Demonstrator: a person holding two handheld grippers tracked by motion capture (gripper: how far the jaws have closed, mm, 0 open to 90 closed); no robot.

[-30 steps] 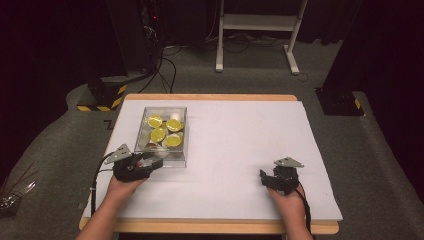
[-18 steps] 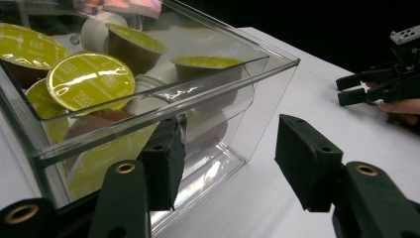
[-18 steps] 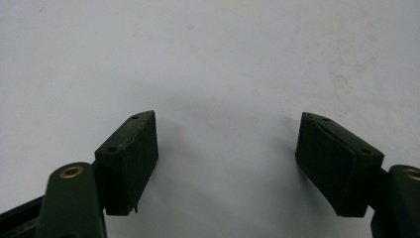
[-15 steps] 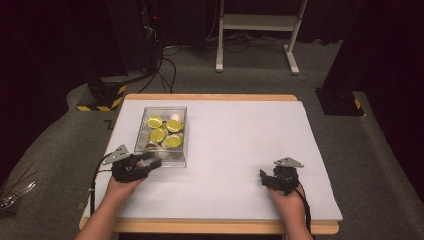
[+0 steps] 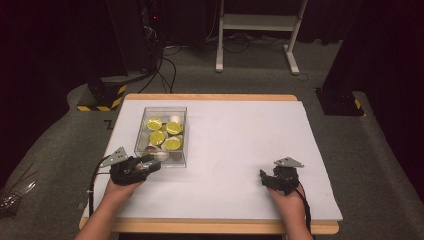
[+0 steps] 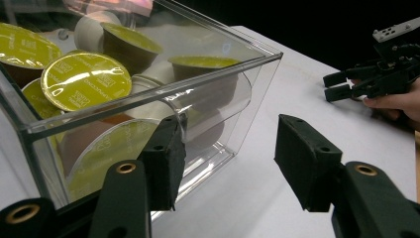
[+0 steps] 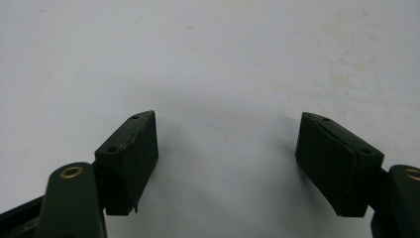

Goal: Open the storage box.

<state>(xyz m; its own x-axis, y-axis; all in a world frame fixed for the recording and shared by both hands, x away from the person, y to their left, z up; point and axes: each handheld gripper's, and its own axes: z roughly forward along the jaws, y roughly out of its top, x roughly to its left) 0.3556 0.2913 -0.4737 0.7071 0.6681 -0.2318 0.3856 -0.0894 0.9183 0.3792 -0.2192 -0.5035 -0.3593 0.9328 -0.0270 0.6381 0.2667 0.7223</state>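
Note:
A clear plastic box (image 5: 160,162) holds several yellow-lidded coffee capsules (image 5: 165,134) on the left of the white table. My left gripper (image 5: 150,166) lies at the box's near edge, pointing right along it. Its jaws have just been closing and stand open, with nothing between them. In the left gripper view (image 6: 228,153) the left pad (image 6: 163,163) sits just in front of the box wall (image 6: 233,99), and the capsules (image 6: 85,82) show through it. My right gripper (image 5: 264,179) rests open at the near right; in its own view (image 7: 225,144) only bare table lies between the pads.
The white sheet (image 5: 235,150) covers the table between the two hands. In the left gripper view the right gripper (image 6: 337,87) shows far off at the right. Beyond the table stand a white frame (image 5: 257,30), cables and dark equipment on the floor.

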